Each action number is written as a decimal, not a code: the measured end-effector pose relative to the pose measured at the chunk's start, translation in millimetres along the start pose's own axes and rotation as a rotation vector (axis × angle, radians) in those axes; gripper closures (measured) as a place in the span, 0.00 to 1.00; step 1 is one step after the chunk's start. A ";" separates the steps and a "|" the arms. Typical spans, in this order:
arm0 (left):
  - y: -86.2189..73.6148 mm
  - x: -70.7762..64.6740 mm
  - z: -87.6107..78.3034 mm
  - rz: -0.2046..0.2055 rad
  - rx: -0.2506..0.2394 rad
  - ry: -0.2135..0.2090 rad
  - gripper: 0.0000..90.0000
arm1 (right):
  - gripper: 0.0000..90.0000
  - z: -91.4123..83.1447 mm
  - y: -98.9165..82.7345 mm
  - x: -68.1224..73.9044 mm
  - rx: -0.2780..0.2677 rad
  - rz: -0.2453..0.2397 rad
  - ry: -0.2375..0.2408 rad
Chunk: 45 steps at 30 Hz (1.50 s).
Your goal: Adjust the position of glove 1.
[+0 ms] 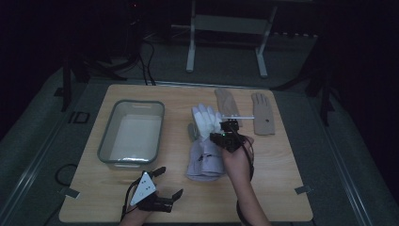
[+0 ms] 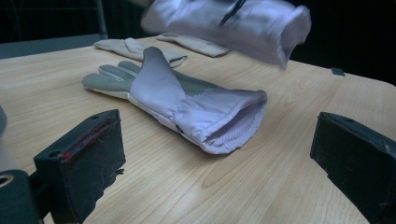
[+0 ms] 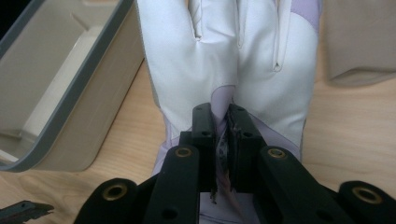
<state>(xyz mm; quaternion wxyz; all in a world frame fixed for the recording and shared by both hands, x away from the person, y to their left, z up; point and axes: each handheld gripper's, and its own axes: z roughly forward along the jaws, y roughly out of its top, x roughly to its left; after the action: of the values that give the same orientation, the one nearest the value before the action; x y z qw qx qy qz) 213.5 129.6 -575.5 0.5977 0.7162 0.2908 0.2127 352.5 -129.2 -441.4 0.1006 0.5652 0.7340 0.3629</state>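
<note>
I am holding the right gripper (image 1: 229, 133) over the middle of the pale wooden table (image 1: 277, 188), its jaws pressed together on a fold of the white and lilac fabric glove (image 3: 233, 60). In the right gripper view the pinched cloth is showing between the two black pads (image 3: 204, 140), and the glove's white fingers are spreading away ahead of the jaws. In the left gripper view this same glove is hanging clear above the table, cuff open toward the camera and blurred.

Directly beneath the right gripper a second glove of the same lilac and grey fabric (image 2: 187, 107) is lying flat on the wood, its cuff gaping toward my left gripper. To the left of the clamped jaws, as the right gripper view shows it, the grey-rimmed rectangular plastic tub (image 3: 70, 84) is sitting just beside the lifted glove. Beyond the right gripper, two flat beige gloves (image 1: 262, 113) are lying side by side near the far edge of the table.

I am resting the left gripper (image 1: 168, 183) low near the table's near edge, in front of the tub, with its jaws standing wide apart and nothing between them; the lying glove is well ahead of them.
</note>
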 end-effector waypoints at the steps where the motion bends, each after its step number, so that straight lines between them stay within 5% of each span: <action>1: 0.0 -0.2 0.1 0.000 0.000 0.002 0.04 | 0.92 7.5 -2.4 2.5 0.012 0.008 0.003; 5: 0.2 -1.0 0.3 0.007 0.004 0.001 0.04 | 0.91 32.1 -10.0 5.4 0.064 0.034 -0.009; 12: 0.4 -1.8 1.2 0.018 0.008 0.005 0.04 | 0.71 60.3 -20.4 7.5 0.099 0.032 0.006; 18: 0.9 0.5 0.0 -0.010 0.006 0.003 0.03 | 0.53 44.1 -12.7 5.5 0.049 -0.027 0.070; 22: 3.1 2.2 -1.8 -0.030 -0.010 0.008 0.04 | 0.44 26.3 -3.5 -15.3 -0.024 -0.156 0.069; 25: 4.2 3.6 -2.0 -0.046 -0.003 0.016 0.04 | 0.39 17.9 1.7 -32.7 -0.026 -0.098 0.086; 28: 3.9 4.2 -1.7 -0.053 0.006 0.015 0.04 | 0.26 13.6 2.2 -46.6 -0.012 -0.048 0.189; 31: 3.5 3.9 -1.0 -0.049 0.008 0.011 0.04 | 0.14 17.0 0.8 -50.7 0.015 -0.039 0.224; 36: 2.8 2.3 0.2 -0.038 0.018 0.012 0.04 | 0.16 28.6 3.5 -43.5 0.055 -0.094 0.182; 40: 2.6 2.8 0.8 -0.036 0.022 0.006 0.04 | 0.36 40.6 8.8 -45.5 0.065 -0.078 0.149; 45: 2.4 2.8 0.3 -0.037 0.022 0.000 0.04 | 0.42 56.0 2.2 -49.4 0.107 -0.044 0.156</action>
<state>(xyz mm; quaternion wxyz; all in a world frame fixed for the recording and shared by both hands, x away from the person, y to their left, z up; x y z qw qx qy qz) 216.2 131.0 -573.3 0.5936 0.7171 0.3066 0.1985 402.2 -150.1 -493.1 0.0208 0.5236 0.7701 0.3639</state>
